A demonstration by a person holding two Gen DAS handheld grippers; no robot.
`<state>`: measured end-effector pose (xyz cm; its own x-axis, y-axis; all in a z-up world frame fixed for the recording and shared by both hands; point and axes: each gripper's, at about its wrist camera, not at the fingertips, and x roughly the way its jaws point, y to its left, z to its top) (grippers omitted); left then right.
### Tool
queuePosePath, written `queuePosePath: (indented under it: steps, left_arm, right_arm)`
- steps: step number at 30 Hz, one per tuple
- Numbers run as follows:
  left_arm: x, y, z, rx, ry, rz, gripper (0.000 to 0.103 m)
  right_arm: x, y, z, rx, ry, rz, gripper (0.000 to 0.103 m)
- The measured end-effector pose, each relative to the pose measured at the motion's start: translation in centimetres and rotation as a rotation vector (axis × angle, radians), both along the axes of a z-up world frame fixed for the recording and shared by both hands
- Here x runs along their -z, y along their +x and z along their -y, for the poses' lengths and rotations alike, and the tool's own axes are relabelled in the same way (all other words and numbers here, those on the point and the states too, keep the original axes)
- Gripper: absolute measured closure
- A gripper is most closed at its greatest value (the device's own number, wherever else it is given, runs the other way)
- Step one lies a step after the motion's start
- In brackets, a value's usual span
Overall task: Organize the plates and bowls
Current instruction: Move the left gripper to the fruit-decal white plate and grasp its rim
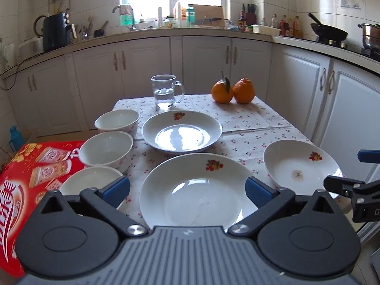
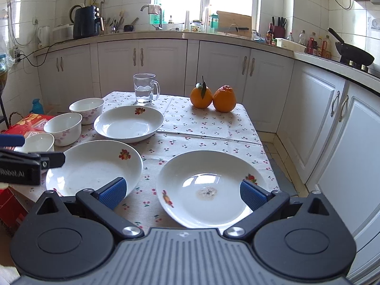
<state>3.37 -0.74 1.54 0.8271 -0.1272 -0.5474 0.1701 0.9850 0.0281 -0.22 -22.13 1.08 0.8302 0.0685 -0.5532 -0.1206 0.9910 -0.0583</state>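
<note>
Three white fruit-print plates lie on the cherry-print tablecloth (image 1: 249,123): a far plate (image 1: 181,131) (image 2: 128,123), a near-left plate (image 1: 197,190) (image 2: 95,166) and a stained near-right plate (image 1: 301,166) (image 2: 209,190). Three white bowls stand in a line at the left: far (image 1: 116,120) (image 2: 86,109), middle (image 1: 106,148) (image 2: 63,128), near (image 1: 87,180) (image 2: 39,142). My left gripper (image 1: 187,190) is open and empty above the near-left plate. My right gripper (image 2: 182,192) is open and empty above the stained plate.
A glass mug of water (image 1: 165,92) (image 2: 144,87) and two oranges (image 1: 232,90) (image 2: 212,97) stand at the table's far end. A red box (image 1: 26,190) lies left of the table. Kitchen cabinets (image 1: 201,57) ring the room.
</note>
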Motion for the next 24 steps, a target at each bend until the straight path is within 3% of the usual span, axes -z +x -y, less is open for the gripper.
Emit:
queuePosePath:
  steps: [6,11,17,24]
  left_arm:
    - [0.0,1.9,0.3,0.063,-0.044,-0.036,0.001]
    - [-0.1,3.3,1.2,0.068,-0.031,-0.016,0.001]
    - [-0.2,5.3,3.0,0.16,0.027,0.016,0.001]
    - [0.2,9.3,6.2,0.31,0.015,-0.111,0.001]
  right_arm:
    - [2.0,0.5,3.2,-0.005,-0.017,-0.051,0.0]
    - [4.0,0.9,4.8,-0.022,-0.025,-0.108,0.0]
    - [6.2,1.8,5.2,-0.091,-0.036,-0.161,0.0]
    - [8.4,4.0,6.2,-0.116,-0.015,-0.209,0.0]
